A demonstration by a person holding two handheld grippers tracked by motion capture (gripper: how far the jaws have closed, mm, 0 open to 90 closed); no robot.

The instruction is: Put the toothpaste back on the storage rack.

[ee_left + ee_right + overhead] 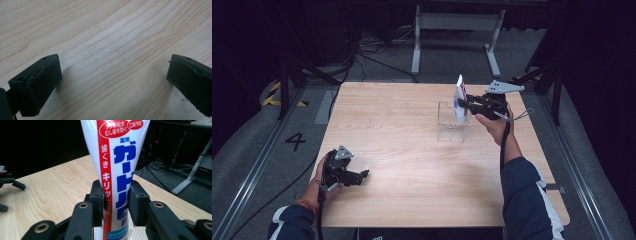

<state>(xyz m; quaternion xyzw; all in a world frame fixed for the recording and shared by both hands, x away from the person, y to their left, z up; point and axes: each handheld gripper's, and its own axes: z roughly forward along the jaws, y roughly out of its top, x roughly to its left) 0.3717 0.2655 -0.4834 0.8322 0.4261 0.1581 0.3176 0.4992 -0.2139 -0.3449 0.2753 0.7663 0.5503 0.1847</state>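
Right gripper point(463, 104) is held above the far right part of the table point(412, 150), with its jaws clamped on a tube point(460, 100). In the right gripper view the two black jaws press against opposite sides of the tube point(117, 170), which stands upright between them. Its white body carries a red vertical stripe and blue and red Japanese print. The flat crimped end points up; the lower end is hidden behind the jaws.

In the high view the tube hangs over a clear box point(452, 122) that stands on the table. The tube's lower part sits inside or just above the box opening; which of the two cannot be told. A hand point(494, 125) grips the right gripper from behind, and a cable trails down along the forearm.

Left gripper point(362, 175) rests low at the near left part of the table, well apart from the box, held by the other hand point(324, 182). Its jaws stand wide apart with nothing between them. In the left gripper view the gripper point(113, 85) frames bare wood grain, and the jaw tips cast shadows on the table point(105, 37). The left gripper also appears at the left edge of the right gripper view point(10, 192), far off.

A grey plate tops each gripper in the high view.
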